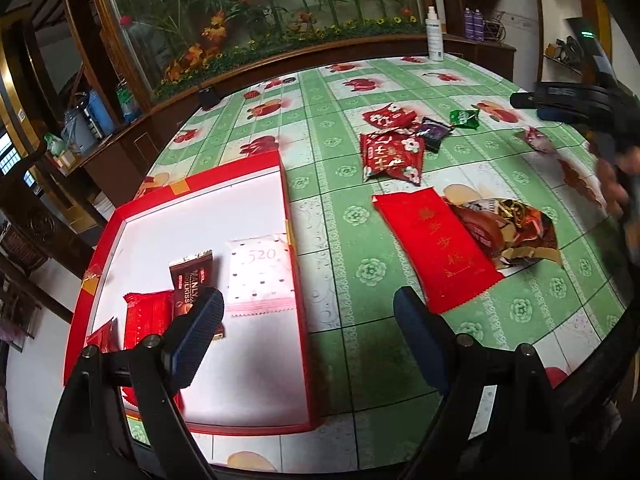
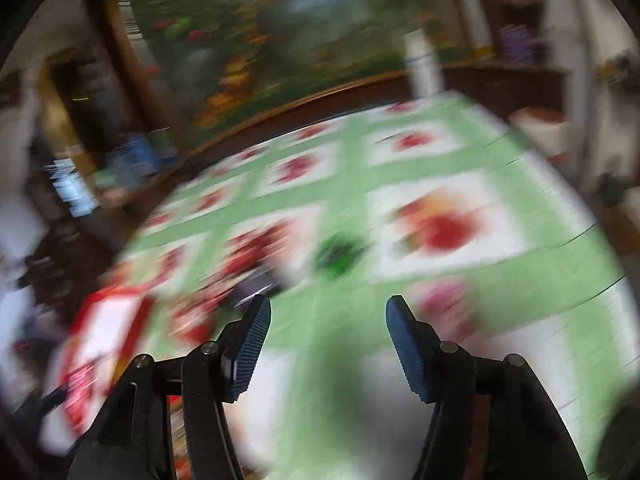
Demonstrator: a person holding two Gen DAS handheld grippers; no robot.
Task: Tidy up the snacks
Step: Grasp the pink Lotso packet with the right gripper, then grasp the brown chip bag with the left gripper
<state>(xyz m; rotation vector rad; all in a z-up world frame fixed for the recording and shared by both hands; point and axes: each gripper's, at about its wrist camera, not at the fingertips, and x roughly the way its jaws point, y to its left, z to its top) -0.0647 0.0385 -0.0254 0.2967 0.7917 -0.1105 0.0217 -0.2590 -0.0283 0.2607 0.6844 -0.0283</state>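
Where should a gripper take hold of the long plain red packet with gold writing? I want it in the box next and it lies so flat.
Grip the red packet at its near serrated end, which lies free on the tablecloth; its far right edge touches the brown and gold wrappers. It lies flat, so come from the near side, low, to pinch that thin edge. The open left gripper is nearest.

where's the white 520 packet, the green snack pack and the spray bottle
white 520 packet (image 1: 260, 276), left wrist view, middle of its dotted front, inside the red box
green snack pack (image 1: 464, 117), left wrist view, centre of the wrapper, on the tablecloth
spray bottle (image 1: 434, 36), left wrist view, mid-body, at the table's far edge
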